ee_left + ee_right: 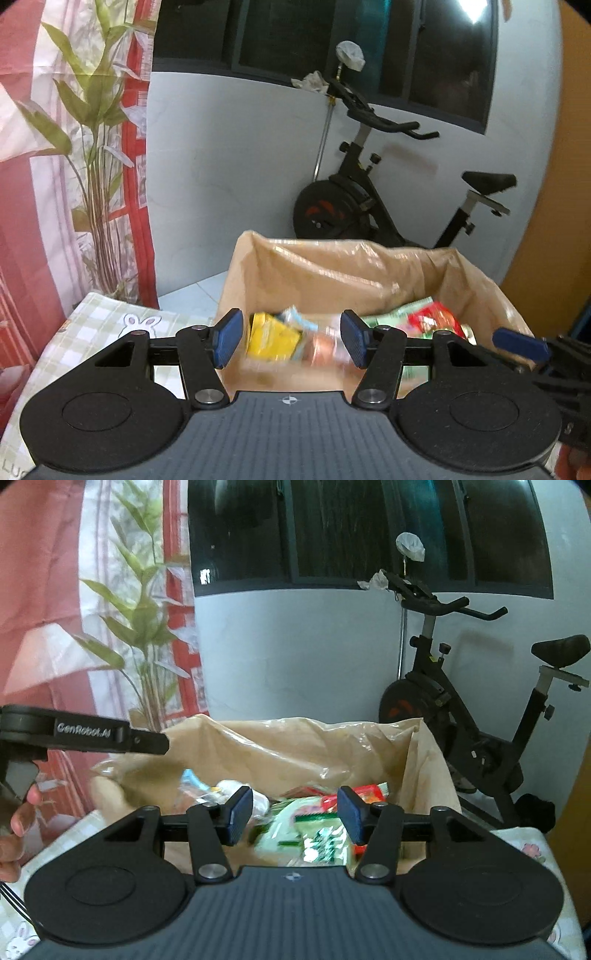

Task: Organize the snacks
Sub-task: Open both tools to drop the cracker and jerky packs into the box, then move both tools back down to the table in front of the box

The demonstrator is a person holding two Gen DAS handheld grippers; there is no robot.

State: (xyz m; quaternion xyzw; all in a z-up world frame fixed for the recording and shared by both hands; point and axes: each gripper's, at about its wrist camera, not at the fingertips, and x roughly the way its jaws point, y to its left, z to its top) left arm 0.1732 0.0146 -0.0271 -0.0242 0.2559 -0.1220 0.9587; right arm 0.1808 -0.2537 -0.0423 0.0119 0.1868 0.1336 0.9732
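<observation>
Both grippers hover at the near rim of a brown paper bag (pixel 332 273) that stands open on the tabletop (pixel 96 332), close to its far edge. The left gripper (pixel 291 339) has its fingers apart with nothing pressed between them, and the right gripper (pixel 293 814) is the same: open and empty.

The snacks are all inside the bag, and no snack lies out on the visible parts of the checked cloth. So the sorting looks barely begun, or the bag is itself the store; I cannot tell which.

Inside the bag, toward its left, lies a yellow packet (pixel 271 338) beside a blurred pale wrapper. Toward its right sit a green-and-white packet (pixel 314 834) and a red packet (pixel 437 319).
</observation>
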